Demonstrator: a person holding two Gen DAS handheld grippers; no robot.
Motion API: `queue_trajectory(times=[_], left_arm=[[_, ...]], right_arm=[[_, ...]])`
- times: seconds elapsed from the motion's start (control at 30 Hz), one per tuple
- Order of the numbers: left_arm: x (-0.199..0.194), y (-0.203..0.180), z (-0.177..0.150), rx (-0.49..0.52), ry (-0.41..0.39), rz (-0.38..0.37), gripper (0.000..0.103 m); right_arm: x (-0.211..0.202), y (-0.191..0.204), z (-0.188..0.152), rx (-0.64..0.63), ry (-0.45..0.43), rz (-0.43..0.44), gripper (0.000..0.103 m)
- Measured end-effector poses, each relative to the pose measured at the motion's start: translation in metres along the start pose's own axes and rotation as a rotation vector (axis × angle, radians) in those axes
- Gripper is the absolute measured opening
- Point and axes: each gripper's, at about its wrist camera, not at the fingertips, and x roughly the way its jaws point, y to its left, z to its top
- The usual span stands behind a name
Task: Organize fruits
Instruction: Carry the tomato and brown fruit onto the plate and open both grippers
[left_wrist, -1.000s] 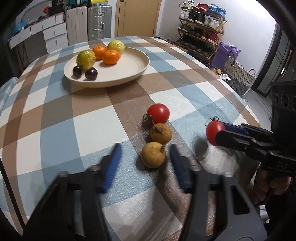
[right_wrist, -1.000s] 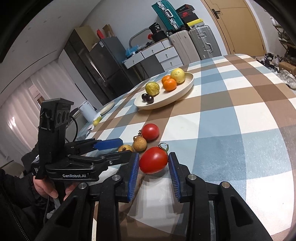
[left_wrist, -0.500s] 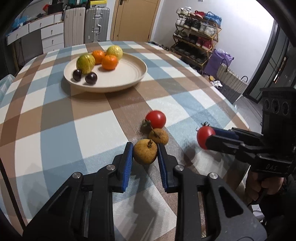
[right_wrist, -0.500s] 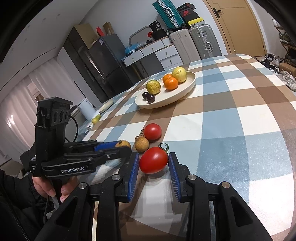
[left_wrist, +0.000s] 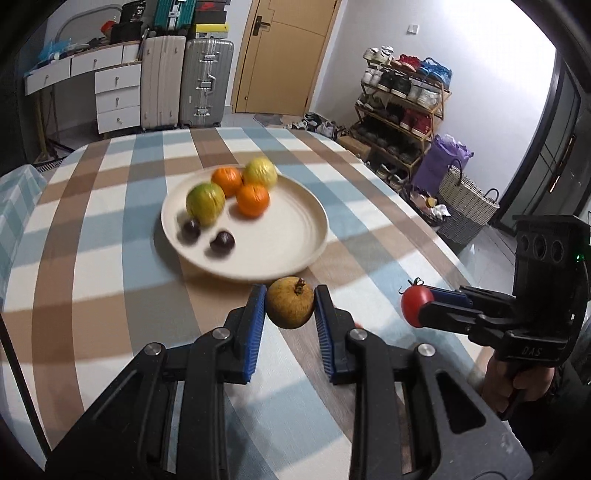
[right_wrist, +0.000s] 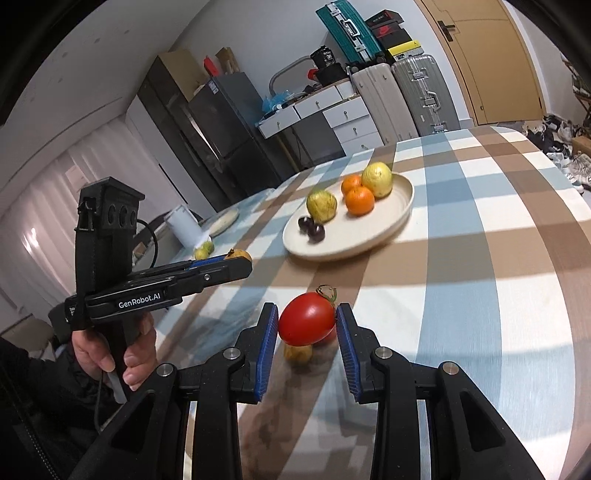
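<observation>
My left gripper is shut on a brown round fruit and holds it above the checked tablecloth, just short of the cream plate. On the plate lie two oranges, two green-yellow fruits and two dark plums. My right gripper is shut on a red tomato, lifted off the table; it shows at the right of the left wrist view with the red tomato. Under it on the cloth lie another brown fruit and a sliver of a second tomato.
The plate sits mid-table ahead of both grippers. A white roll, a flat dish and a small green fruit stand at the table's far left side. Suitcases, drawers, a shoe rack and a basket surround the table.
My left gripper closed on the brown fruit, lifted it and carried it toward the plate. The right gripper rose a little with its tomato.
</observation>
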Motion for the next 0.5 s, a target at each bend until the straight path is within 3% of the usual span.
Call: queue_trajectory(times=[0.27, 0.5], left_arm=[[0.035, 0.015, 0.048, -0.043, 0.008, -0.032, 0.024], [0.074, 0.008, 0.094, -0.033, 0.047, -0.084, 0.024]], right_arm=[[0.021, -0.017, 0.048, -0.005, -0.014, -0.01, 0.033], [0.059, -0.031, 0.082, -0.034, 0.025, -0.052, 0.033]])
